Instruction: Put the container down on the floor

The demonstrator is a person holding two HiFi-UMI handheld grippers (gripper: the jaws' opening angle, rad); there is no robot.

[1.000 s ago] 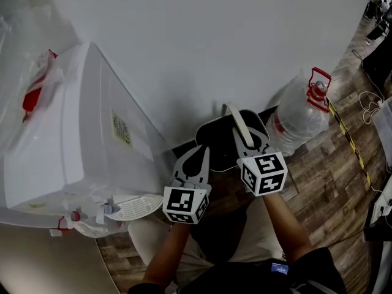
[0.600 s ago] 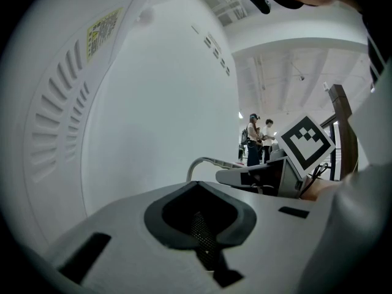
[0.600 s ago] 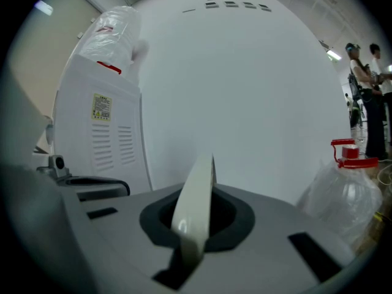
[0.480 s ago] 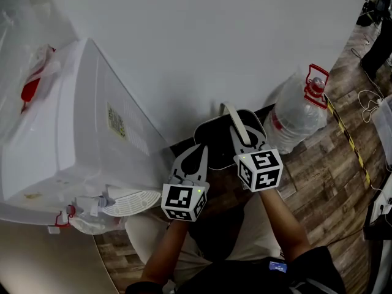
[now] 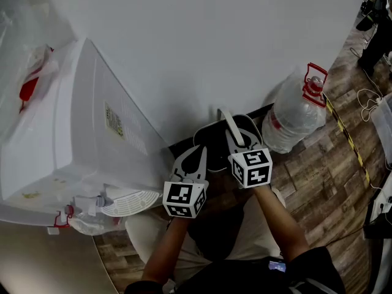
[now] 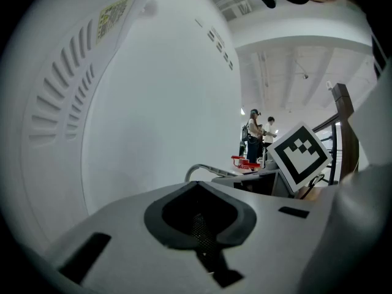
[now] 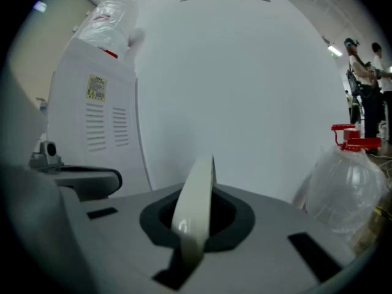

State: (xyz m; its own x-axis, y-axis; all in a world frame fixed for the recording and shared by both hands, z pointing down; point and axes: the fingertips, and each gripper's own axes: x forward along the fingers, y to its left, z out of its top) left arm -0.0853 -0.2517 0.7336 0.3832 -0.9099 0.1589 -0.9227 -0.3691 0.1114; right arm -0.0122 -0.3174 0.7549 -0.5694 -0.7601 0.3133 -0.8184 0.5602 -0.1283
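Right now the left gripper [image 5: 195, 157] is shut tight with nothing in it. Next to it, the right gripper [image 5: 236, 141] pinches the pale handle [image 7: 195, 204] of the dark container [image 5: 211, 141]. The container hangs low over the wood floor [image 5: 318, 176], between the big white machine [image 5: 79, 133] and the water bottle [image 5: 294, 112], close to the white wall [image 5: 214, 41].
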